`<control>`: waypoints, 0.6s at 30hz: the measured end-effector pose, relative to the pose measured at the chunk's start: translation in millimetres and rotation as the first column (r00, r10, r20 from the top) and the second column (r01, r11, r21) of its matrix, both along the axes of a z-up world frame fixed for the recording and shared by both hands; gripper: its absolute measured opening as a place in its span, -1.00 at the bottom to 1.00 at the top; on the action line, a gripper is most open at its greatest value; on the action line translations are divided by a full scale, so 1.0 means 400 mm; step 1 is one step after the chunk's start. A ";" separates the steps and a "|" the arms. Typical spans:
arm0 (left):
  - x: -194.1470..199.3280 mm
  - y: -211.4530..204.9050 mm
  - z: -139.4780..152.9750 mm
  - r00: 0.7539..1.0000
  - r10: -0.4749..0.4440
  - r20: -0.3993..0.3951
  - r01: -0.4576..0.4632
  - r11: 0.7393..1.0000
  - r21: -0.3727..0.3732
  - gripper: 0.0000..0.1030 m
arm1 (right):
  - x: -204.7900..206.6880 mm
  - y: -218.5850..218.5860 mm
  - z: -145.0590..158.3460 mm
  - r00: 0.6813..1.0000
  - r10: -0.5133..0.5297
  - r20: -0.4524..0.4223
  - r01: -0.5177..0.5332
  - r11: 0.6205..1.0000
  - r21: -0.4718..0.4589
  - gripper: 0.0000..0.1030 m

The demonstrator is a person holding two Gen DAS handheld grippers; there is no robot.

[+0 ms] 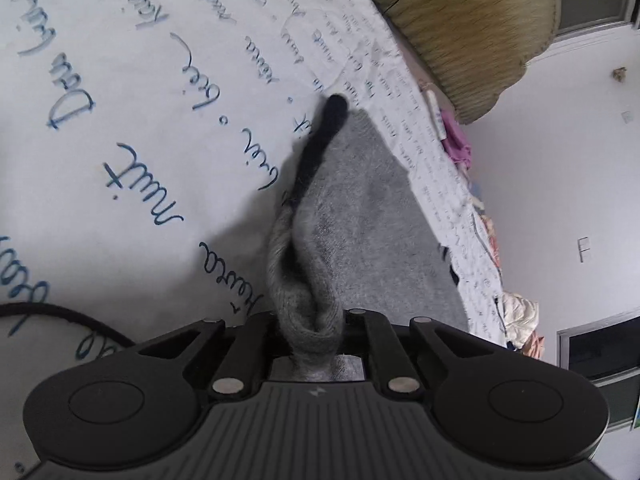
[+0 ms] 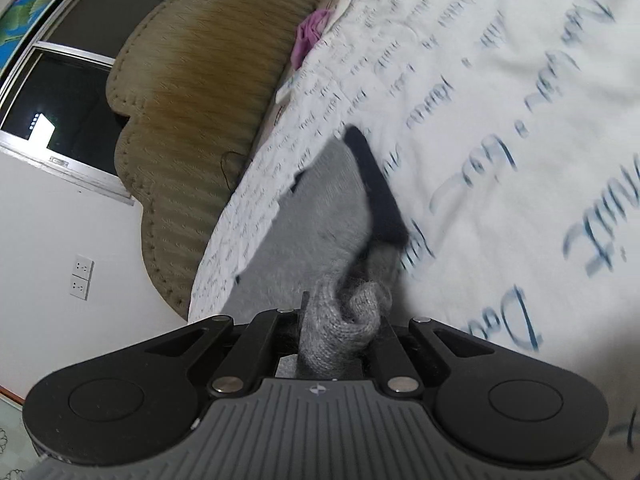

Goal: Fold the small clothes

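A white bed sheet (image 1: 120, 80) with blue handwriting covers the bed, with one tan headboard (image 2: 192, 100) against a white wall (image 1: 560, 160) behind it. One grey sock (image 1: 360, 220) with a black band lies on the sheet. The left gripper (image 1: 310, 332) and the right gripper (image 2: 336, 336) are each closed tight on a bunched end of it.

You are working over a bed (image 1: 120, 168) whose white, blue-scripted sheet is carrying a grey knit garment (image 1: 360, 216) with dark trim.
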State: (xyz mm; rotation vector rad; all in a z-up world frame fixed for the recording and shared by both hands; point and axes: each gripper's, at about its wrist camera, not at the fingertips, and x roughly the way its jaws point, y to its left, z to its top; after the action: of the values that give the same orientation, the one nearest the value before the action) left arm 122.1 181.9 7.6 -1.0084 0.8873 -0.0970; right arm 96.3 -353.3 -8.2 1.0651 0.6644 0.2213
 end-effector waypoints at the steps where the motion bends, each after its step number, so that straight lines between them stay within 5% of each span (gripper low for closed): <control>1: -0.006 0.004 0.012 1.000 -0.004 0.012 0.004 1.000 -0.010 -0.87 | -0.009 0.000 0.008 1.000 0.005 0.010 -0.005 1.000 0.003 -0.80; 4: -0.025 0.021 0.058 0.999 -0.020 0.043 0.021 0.999 -0.042 -0.88 | -0.039 -0.006 0.039 0.999 0.015 0.035 -0.016 0.999 0.030 -0.80; 7: -0.031 0.029 0.074 0.998 -0.034 0.055 0.034 0.999 0.004 -0.88 | -0.060 -0.009 0.051 0.998 0.035 0.043 -0.036 0.999 0.021 -0.80; 11: -0.006 0.038 -0.034 0.995 -0.047 -0.082 0.049 0.999 0.011 -0.80 | -0.047 -0.019 -0.017 0.997 0.023 -0.078 -0.024 1.000 -0.018 -0.67; 13: -0.032 0.050 -0.039 0.997 -0.040 -0.072 0.038 0.999 -0.021 -0.76 | -0.057 -0.031 -0.031 0.994 0.019 -0.106 -0.020 1.000 -0.010 -0.63; 15: -0.060 0.062 0.005 0.996 -0.076 -0.049 0.078 0.996 0.034 -0.50 | -0.082 -0.064 0.001 0.998 0.013 -0.059 -0.013 1.000 -0.012 -0.46; 17: -0.098 0.074 0.073 0.997 -0.073 0.029 0.067 0.984 0.166 0.14 | -0.100 -0.103 0.059 0.999 -0.041 0.015 0.043 0.993 -0.114 -0.18; 18: -0.114 0.079 0.116 0.996 -0.049 0.079 0.027 0.966 0.258 0.30 | -0.094 -0.121 0.086 0.997 -0.055 0.045 0.062 0.984 -0.167 -0.14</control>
State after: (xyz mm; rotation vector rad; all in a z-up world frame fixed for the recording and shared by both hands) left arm 76.7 213.5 53.9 -0.7402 0.8181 -0.0553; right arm 58.7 -401.6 26.3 0.9138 0.6043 0.1325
